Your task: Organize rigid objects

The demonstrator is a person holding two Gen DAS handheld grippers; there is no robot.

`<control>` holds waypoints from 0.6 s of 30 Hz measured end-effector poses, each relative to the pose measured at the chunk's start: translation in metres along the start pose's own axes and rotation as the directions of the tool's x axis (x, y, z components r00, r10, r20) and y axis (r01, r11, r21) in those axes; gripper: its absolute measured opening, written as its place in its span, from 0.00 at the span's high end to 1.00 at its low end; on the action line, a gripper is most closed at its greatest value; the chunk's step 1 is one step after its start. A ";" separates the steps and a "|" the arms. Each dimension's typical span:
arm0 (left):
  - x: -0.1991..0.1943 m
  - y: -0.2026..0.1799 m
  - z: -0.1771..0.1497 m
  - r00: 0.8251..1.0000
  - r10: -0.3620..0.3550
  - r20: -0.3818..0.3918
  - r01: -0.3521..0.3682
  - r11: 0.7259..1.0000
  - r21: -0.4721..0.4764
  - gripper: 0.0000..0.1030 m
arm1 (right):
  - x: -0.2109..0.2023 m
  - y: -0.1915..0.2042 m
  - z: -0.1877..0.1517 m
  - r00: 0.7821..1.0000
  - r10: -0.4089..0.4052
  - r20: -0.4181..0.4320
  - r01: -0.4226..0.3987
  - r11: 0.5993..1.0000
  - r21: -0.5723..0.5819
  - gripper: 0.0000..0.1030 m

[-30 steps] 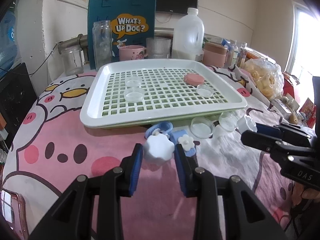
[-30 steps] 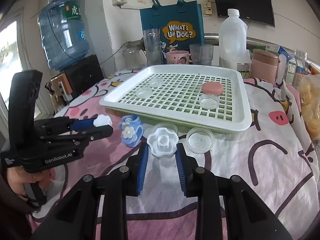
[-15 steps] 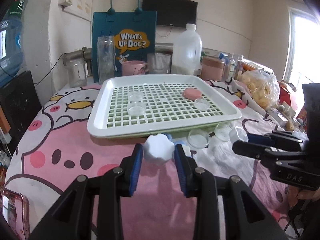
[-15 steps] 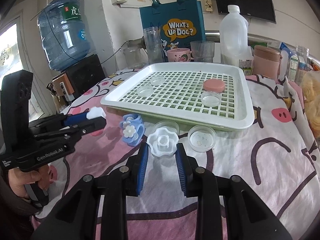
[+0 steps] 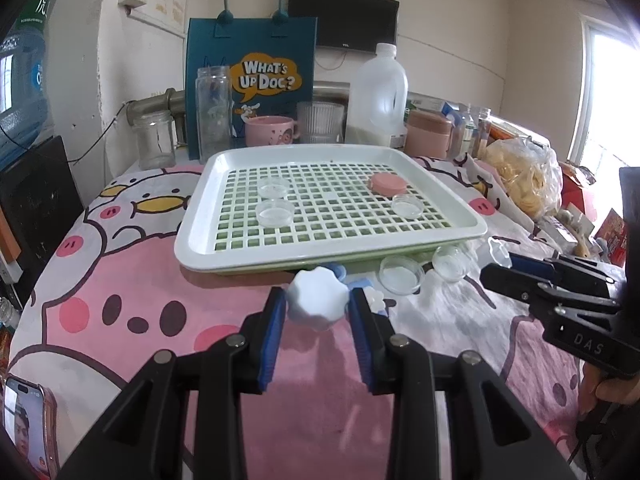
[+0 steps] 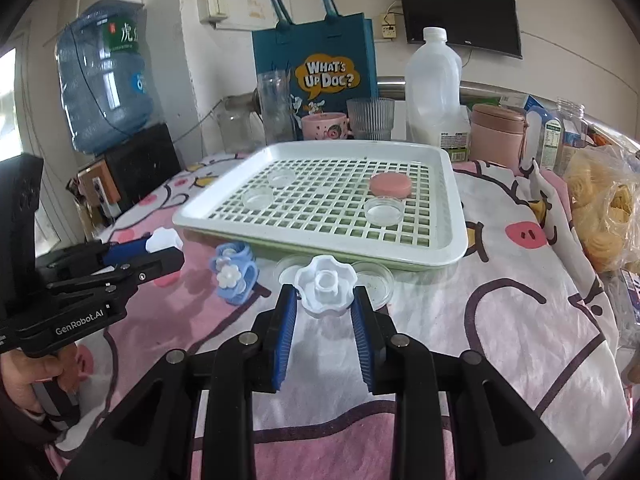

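A pink cartoon cloth (image 5: 140,292) covers my desk. My left gripper (image 5: 316,304) has its jaws pinching a white scalloped lid (image 5: 317,299), lifted (shown domed side up) short of the slotted tray (image 5: 200,216). My right gripper (image 6: 325,296) pinches a second scalloped lid (image 6: 326,283), hub toward me, a clear dish (image 6: 376,280) just right of the jaws.

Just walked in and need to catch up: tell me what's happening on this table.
A person holds a gripper in each hand. The left gripper is shut on a white flower-shaped lid, and the right gripper is shut on a matching white flower-shaped piece. Both hang just before the tray, which holds three clear dishes and a pink lid. Two clear dishes and a blue flower piece lie on the cloth.
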State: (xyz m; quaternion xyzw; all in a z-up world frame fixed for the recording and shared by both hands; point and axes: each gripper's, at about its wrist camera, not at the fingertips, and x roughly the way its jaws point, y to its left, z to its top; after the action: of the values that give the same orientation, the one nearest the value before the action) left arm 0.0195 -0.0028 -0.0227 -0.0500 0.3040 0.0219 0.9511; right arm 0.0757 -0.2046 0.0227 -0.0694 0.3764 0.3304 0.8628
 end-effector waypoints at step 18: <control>-0.014 -0.013 -0.003 0.998 0.005 0.070 -0.010 0.998 0.069 0.69 | -0.015 -0.006 -0.001 0.997 0.017 0.076 -0.019 0.999 0.028 0.74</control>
State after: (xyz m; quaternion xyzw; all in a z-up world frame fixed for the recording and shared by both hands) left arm 0.0074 -0.0160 -0.0160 -0.0150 0.2715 0.0167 0.9622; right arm 0.0718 -0.2171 0.0318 -0.0410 0.3485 0.3352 0.8744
